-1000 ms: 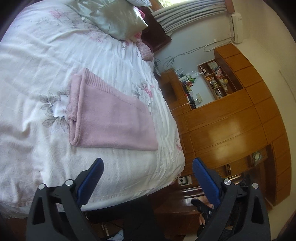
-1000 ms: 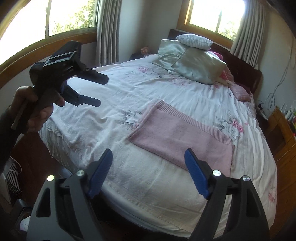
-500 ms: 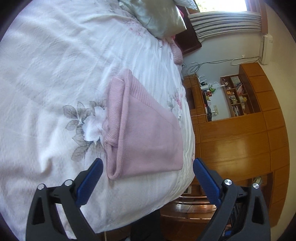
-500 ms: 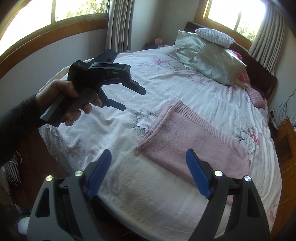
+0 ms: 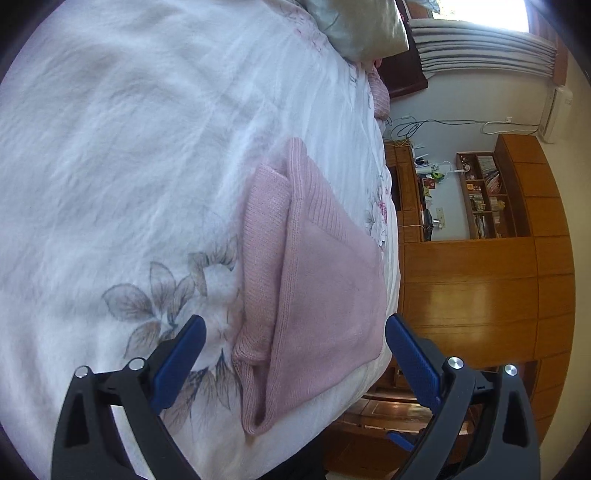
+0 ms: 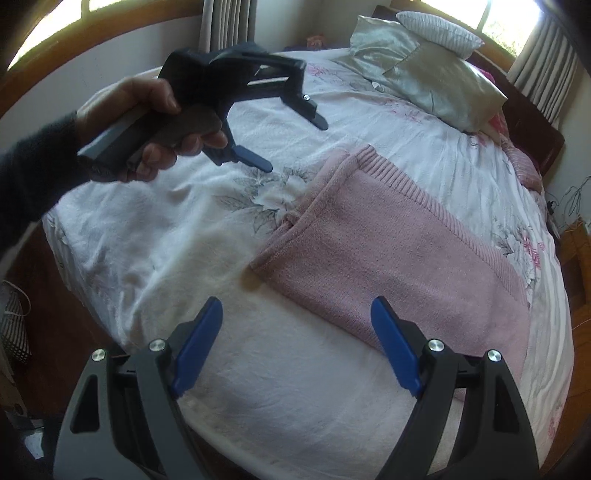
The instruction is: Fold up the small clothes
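A pink knitted garment (image 5: 317, 280) (image 6: 391, 251) lies folded flat on the white floral bedspread (image 5: 129, 166) (image 6: 288, 387), near the bed's side edge. In the left wrist view my left gripper (image 5: 293, 328) hangs open just above the garment's near folded end, nothing between its blue pads. The right wrist view shows the left gripper (image 6: 295, 146) held by a hand (image 6: 147, 122) over the bed, left of the garment. My right gripper (image 6: 297, 314) stands open above the bedspread, short of the garment's near long edge.
Pillows (image 6: 424, 77) lie at the head of the bed. A wooden wardrobe and shelves (image 5: 480, 277) stand beyond the bed's edge. Curtained windows (image 6: 221, 29) line the wall. A dark sleeve (image 6: 33, 173) reaches in from the left.
Both grippers have moved closer to the pink garment. The left gripper has swung in over the bed, and the garment now sits between its pads in its view.
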{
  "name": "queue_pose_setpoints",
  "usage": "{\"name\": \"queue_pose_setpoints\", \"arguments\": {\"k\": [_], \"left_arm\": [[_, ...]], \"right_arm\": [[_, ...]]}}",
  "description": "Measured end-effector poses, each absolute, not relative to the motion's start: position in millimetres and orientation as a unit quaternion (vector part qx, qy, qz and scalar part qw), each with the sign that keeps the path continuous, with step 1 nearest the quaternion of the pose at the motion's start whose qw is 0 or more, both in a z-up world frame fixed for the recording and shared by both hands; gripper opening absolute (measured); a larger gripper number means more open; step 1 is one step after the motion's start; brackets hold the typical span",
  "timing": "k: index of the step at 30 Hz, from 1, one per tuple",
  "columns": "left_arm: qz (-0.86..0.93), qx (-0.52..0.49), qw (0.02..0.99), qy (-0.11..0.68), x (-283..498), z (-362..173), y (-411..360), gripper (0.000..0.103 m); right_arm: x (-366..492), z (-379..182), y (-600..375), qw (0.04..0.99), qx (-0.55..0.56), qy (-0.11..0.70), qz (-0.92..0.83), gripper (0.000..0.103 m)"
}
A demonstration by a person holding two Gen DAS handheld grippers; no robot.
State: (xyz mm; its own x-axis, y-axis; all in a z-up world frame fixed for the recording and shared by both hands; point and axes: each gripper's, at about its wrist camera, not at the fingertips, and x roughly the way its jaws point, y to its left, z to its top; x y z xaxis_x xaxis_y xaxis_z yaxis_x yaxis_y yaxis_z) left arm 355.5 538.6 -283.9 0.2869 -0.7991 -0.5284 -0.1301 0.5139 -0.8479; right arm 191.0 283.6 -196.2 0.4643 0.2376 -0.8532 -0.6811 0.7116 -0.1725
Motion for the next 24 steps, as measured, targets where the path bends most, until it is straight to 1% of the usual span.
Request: {"name": "queue_pose_setpoints", "arguments": {"k": [6, 12, 15, 20, 22, 23, 24], "left_arm": [[-0.241, -0.421, 0.664, 0.569, 397.5, -312.4, 516.9, 0.098], [-0.261, -0.426, 0.658, 0.563, 428.9, -315.3, 501.0, 0.098], [-0.264, -0.421, 0.658, 0.566, 439.6, -316.6, 492.4, 0.098], [-0.259, -0.4, 0.667, 0.572, 449.0, -310.7, 477.2, 0.096], [-0.256, -0.39, 0.665, 0.582, 452.4, -307.4, 470.5, 0.089], [-0.249, -0.38, 0.665, 0.593, 454.3, -307.1, 468.1, 0.072], [-0.237, -0.37, 0.667, 0.602, 456.7, -306.6, 466.7, 0.057]], "right_arm": [[198.6, -246.6, 296.0, 0.813, -0.306, 0.422, 0.26, 0.078], [203.8, -284.9, 307.3, 0.814, -0.353, 0.397, 0.236, 0.075], [203.3, -293.9, 315.0, 0.822, -0.361, 0.376, 0.231, 0.075], [208.0, -291.2, 328.8, 0.842, -0.358, 0.339, 0.22, 0.075], [211.8, -291.0, 332.2, 0.847, -0.351, 0.333, 0.22, 0.073], [215.4, -291.0, 332.4, 0.849, -0.343, 0.335, 0.224, 0.063], [219.5, -291.8, 332.8, 0.849, -0.33, 0.344, 0.23, 0.056]]}}
